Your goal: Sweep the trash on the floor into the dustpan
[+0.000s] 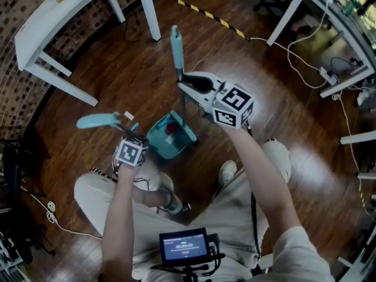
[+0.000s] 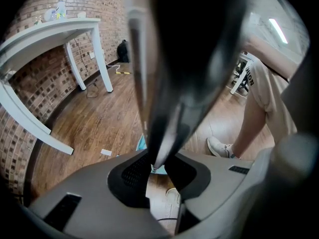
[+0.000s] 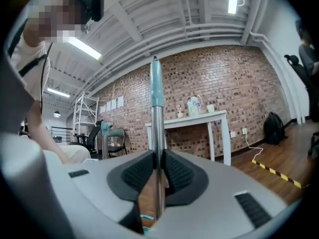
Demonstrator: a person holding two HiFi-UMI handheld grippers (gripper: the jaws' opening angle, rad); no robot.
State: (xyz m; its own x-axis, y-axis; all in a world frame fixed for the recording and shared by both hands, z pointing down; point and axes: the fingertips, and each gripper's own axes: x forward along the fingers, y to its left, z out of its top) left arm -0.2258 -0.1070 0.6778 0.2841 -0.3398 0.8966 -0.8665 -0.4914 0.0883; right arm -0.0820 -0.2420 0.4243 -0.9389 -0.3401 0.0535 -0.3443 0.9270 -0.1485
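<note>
A teal dustpan [image 1: 160,144] stands on the wood floor with red trash [image 1: 171,128] inside it. Its upright metal pole [image 1: 181,93] ends in a teal grip [image 1: 176,43]. My right gripper [image 1: 183,86] is shut on that pole, and in the right gripper view the pole [image 3: 157,133] runs up between the pads of the right gripper [image 3: 158,166]. My left gripper [image 1: 135,136] is shut on a broom whose teal handle end [image 1: 97,120] sticks out to the left. In the left gripper view the blurred broom shaft [image 2: 164,113] fills the shut left gripper [image 2: 158,163]. A white scrap [image 1: 128,116] lies on the floor left of the dustpan.
A white table [image 1: 59,13] stands at the back left against a brick wall, and another table [image 1: 329,16] with cables stands at the back right. A yellow-black strip [image 1: 211,16] crosses the floor. The person's shoes [image 1: 227,172] are close behind the dustpan.
</note>
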